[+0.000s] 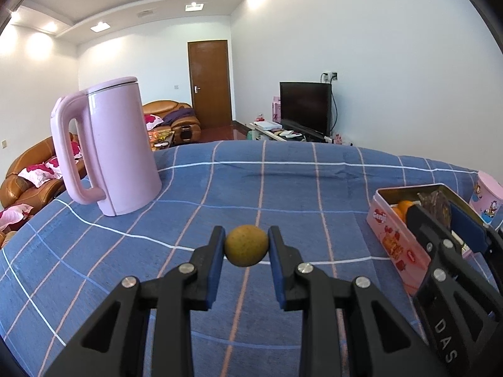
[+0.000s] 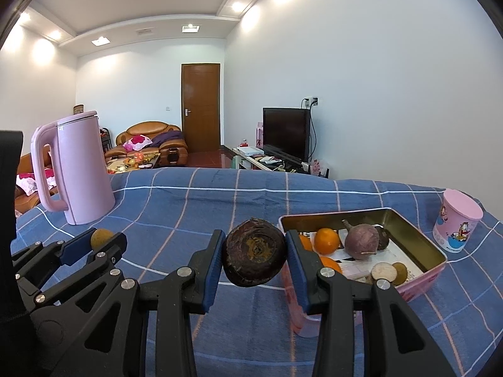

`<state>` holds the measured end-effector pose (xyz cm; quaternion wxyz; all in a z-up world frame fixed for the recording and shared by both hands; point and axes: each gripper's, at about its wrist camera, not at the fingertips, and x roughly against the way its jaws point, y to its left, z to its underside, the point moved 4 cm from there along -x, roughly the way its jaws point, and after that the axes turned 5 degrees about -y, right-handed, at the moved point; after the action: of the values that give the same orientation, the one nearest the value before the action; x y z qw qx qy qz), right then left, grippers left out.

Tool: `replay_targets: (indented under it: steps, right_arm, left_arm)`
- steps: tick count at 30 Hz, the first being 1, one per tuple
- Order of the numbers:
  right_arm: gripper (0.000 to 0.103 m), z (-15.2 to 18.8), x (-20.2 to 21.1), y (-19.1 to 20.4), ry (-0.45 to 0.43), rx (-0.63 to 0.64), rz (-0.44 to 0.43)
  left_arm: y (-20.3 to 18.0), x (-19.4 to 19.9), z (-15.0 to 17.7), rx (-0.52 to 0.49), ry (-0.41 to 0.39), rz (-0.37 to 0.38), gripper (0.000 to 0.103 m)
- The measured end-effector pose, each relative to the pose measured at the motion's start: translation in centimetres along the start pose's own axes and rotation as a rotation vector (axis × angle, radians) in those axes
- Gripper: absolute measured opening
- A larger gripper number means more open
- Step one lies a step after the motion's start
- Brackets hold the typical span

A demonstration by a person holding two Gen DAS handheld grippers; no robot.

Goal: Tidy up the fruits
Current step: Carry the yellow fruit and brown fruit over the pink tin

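While both claws hover over the blue checked cloth [image 2: 220, 194], findings stand as follows.

Left gripper [image 1: 246, 246]: closed on a small yellow-green fruit [image 1: 246, 245], pads pressing both its sides, held clear above the cloth.

Right gripper [image 2: 254, 253]: clamped on a dark wrinkled fruit [image 2: 254, 252], held just beside the tin's near left corner.

Pink tin [image 2: 418, 235]: open, lidless, resting on the cloth at right.

Tin contents: oranges [image 2: 327, 240] at the left end; a purplish bulb-shaped item [image 2: 361, 241] in the middle with a darker one behind it; a pale round slice [image 2: 384, 271] and a small brownish fruit beside it near the front wall (kinds not identifiable).

Pink cup [image 2: 457, 224]: upright beyond the tin, top covered, contents hidden.

Pink kettle [image 2: 78, 169]: upright at far left, lid on.
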<state>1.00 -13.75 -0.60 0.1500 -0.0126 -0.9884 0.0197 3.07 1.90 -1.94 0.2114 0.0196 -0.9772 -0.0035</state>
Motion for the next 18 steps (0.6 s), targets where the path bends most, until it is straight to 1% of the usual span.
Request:
replay_targets:
  steps: [18]
  right_arm:
    - [0.042,0.2,2.2,-5.6,-0.016,0.025,0.056]
  left_arm:
    - [-4.9,1.3,0.4,-0.032,0.007,0.076,0.029]
